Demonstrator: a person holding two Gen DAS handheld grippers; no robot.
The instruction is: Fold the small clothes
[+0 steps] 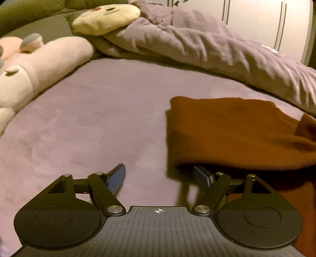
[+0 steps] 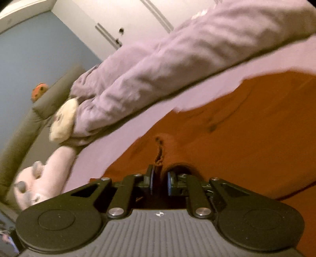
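Observation:
A rust-brown garment (image 1: 237,134) lies folded over on the purple bed sheet (image 1: 94,122), at the right of the left wrist view. My left gripper (image 1: 158,170) is open just above the sheet at the garment's near left corner. Its left finger (image 1: 118,178) is over bare sheet and the tip of its right finger (image 1: 201,176) is tucked under the garment's edge. In the right wrist view the same garment (image 2: 237,128) fills the middle and right. My right gripper (image 2: 159,175) is shut on a raised pinch of that cloth, which runs in between the blue pads.
A crumpled lilac duvet (image 1: 197,45) is heaped along the far side of the bed. A pink plush toy (image 1: 49,59) and a cream plush toy (image 1: 106,17) lie at the far left by the grey headboard (image 2: 23,122). White wardrobe doors (image 1: 256,17) stand behind.

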